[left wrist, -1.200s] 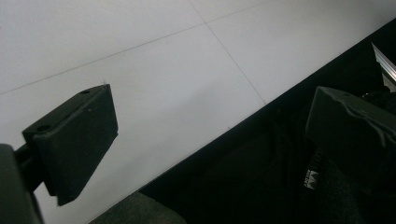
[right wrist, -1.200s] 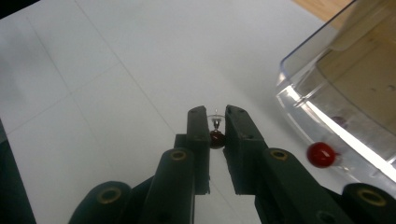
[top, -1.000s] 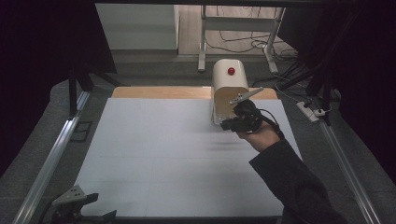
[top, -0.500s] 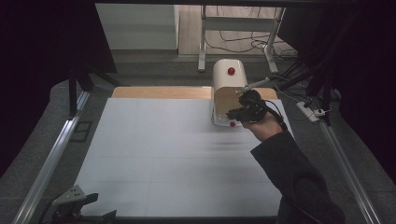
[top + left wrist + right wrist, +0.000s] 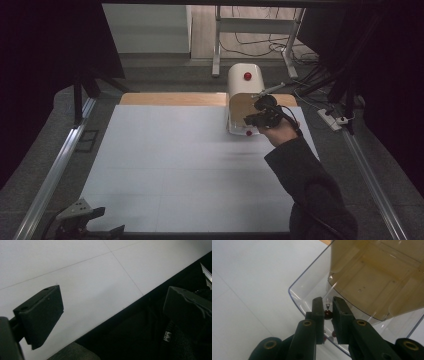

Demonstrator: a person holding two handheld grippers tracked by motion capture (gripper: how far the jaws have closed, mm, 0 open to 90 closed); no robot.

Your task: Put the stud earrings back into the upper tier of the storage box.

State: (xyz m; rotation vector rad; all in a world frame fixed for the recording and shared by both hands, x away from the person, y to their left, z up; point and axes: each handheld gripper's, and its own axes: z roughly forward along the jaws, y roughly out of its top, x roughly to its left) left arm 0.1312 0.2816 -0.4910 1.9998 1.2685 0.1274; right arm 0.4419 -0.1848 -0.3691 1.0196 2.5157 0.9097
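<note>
The right gripper (image 5: 327,312) has its jaws nearly closed on a small red knob (image 5: 327,313) at the front of a clear lid (image 5: 312,293). The lid belongs to a bread box (image 5: 244,102) with a cream body and wooden inside, standing at the far right of the desk (image 5: 165,170). The left gripper (image 5: 80,220) rests at the near left corner, jaws wide apart and holding nothing.

The grip looks thin: the knob is small and round, so it could slip out from between the pads if the hand pulls at an angle. The lid probably swings on a curve, and a straight pull might drag or tip the whole box across the smooth white sheet (image 5: 150,150), since the left gripper is too far off to steady it.

Around it, cables and a power strip (image 5: 332,119) lie off the right edge, clear of the hand. Nothing stands between the lid and its path.
</note>
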